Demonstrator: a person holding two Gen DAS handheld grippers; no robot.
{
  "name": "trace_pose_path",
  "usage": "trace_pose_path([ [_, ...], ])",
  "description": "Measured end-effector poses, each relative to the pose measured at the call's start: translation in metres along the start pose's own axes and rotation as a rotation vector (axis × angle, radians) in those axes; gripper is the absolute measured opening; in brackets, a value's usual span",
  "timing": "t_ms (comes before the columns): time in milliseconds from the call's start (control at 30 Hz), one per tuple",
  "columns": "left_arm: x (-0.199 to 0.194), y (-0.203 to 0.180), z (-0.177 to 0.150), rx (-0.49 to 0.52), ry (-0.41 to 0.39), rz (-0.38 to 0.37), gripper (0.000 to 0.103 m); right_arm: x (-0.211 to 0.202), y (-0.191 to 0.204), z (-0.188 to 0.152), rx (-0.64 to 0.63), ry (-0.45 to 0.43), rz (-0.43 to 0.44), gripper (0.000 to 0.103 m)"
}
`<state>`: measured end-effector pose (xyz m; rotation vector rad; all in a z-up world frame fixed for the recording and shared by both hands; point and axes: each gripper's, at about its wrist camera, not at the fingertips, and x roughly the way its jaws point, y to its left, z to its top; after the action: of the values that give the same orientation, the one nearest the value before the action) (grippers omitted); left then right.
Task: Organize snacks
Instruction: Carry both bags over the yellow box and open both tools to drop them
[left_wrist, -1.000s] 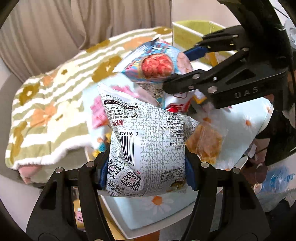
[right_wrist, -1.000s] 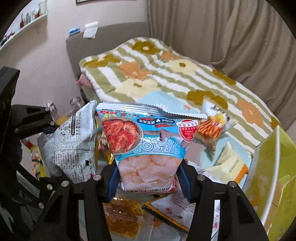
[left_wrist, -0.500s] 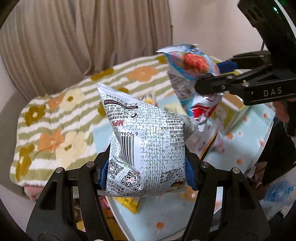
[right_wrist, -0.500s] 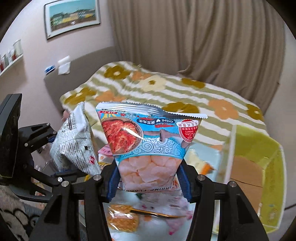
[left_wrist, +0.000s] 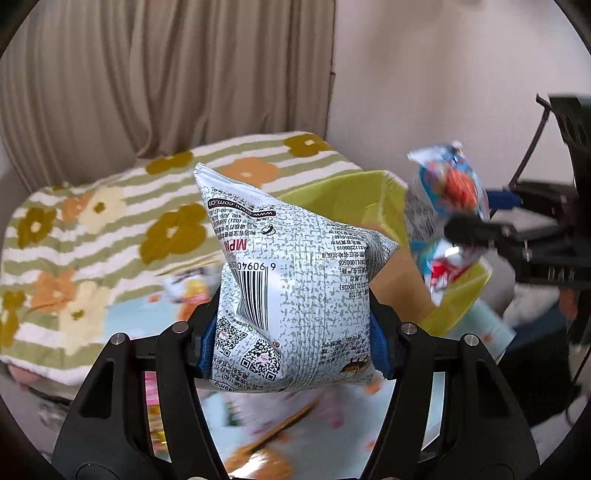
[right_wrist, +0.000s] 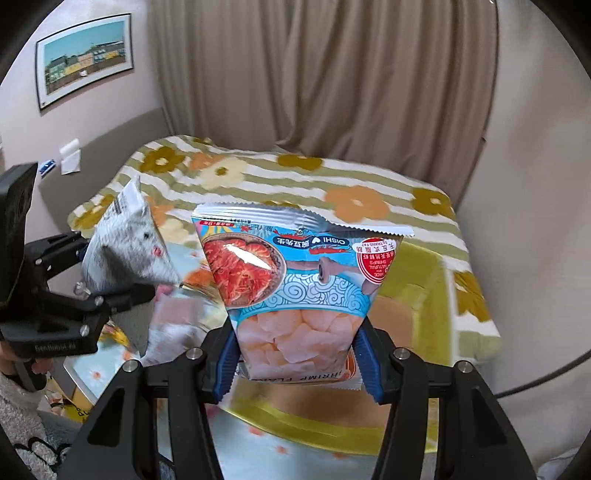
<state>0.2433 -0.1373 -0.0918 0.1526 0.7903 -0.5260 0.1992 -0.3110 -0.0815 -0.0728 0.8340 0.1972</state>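
My left gripper is shut on a grey-white speckled snack bag with a barcode, held up in the air. My right gripper is shut on a blue shrimp-flake bag with a red bowl picture. Each bag also shows in the other view: the shrimp bag at right, the speckled bag at left. A yellow-green cardboard box stands open behind and below the shrimp bag; it also shows in the left wrist view.
A small table with a light blue flowered cloth lies below, with loose snack packets blurred on it. Behind is a bed with a green-striped flowered blanket, then curtains and a wall.
Both grippers have risen and swung right with their bags. The yellow-green box has come under the shrimp bag; the table's packets have dropped low in view.
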Motion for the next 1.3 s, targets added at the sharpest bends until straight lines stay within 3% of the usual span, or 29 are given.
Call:
trace_pose_path([
  [233,0.065,-0.053,0.026,-0.086,0.093,-0.055,0.06,0.016,-0.064,-0.021,0.078,0.068,0.008,0.051],
  [467,0.12,-0.074,0.02,-0.067,0.216,-0.105,0.061,0.03,-0.092,-0.043,0.164,0.103,-0.002,0.051],
  [533,0.126,-0.08,0.018,-0.041,0.225,-0.107,0.07,0.031,-0.096,-0.051,0.191,0.116,-0.002,0.051],
  [567,0.13,-0.082,0.017,-0.023,0.237,-0.09,0.089,0.033,-0.097,-0.054,0.206,0.123,-0.003,0.051],
  [633,0.134,-0.087,0.013,0.015,0.255,-0.045,0.1,0.034,-0.1,-0.057,0.229,0.131,0.005,0.051],
  [1100,0.119,-0.079,-0.002,0.052,0.28,-0.035,0.1,0.054,-0.095,-0.064,0.226,0.193,-0.007,0.052],
  [1133,0.118,-0.078,-0.003,0.051,0.281,-0.033,0.1,0.056,-0.094,-0.064,0.225,0.202,-0.019,0.059],
  [1167,0.117,-0.078,-0.003,0.051,0.282,-0.03,0.1,0.058,-0.094,-0.065,0.22,0.205,-0.039,0.079],
  [1233,0.116,-0.077,-0.003,0.05,0.286,-0.025,0.1,0.057,-0.093,-0.066,0.217,0.178,-0.061,0.103],
  [1300,0.113,-0.075,-0.004,0.048,0.286,-0.021,0.1,0.052,-0.093,-0.068,0.232,0.156,-0.03,0.103],
])
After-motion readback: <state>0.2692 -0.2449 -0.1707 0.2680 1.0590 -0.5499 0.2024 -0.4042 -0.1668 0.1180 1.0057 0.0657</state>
